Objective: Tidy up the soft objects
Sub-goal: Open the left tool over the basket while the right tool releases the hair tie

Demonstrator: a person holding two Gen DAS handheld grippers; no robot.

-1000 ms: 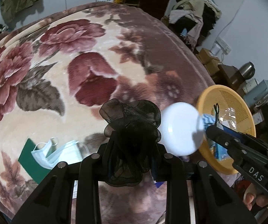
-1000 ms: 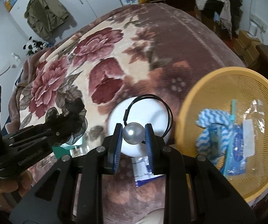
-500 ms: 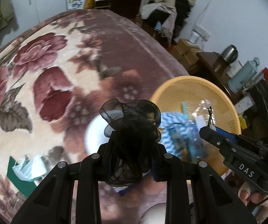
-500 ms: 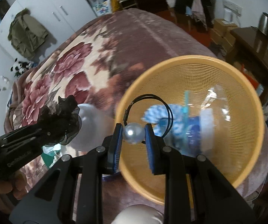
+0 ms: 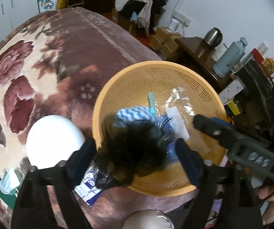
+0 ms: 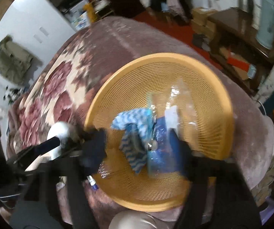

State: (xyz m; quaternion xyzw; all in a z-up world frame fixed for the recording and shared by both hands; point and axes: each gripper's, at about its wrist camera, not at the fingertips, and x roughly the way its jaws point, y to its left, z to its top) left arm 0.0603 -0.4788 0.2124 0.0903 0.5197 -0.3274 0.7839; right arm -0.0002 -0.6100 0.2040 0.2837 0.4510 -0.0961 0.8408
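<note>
Your left gripper (image 5: 135,158) has just spread its jaws wide over the near rim of the orange basket (image 5: 203,87); the black ruffled scrunchie (image 5: 131,150) sits loose between the fingers, no pad pressing it. Your right gripper (image 6: 142,148) has also just opened, and the pearl hair tie (image 6: 152,144) lies free on the blue-and-white cloth (image 6: 137,122) inside. Further in lies clear plastic wrap (image 5: 179,99). Both grippers angle steeply down.

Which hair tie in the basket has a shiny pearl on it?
The thin black loop hair tie with the round silvery pearl, lying on the blue packet in the orange basket. The other one is a fluffy black gauze scrunchie with no pearl.
</note>
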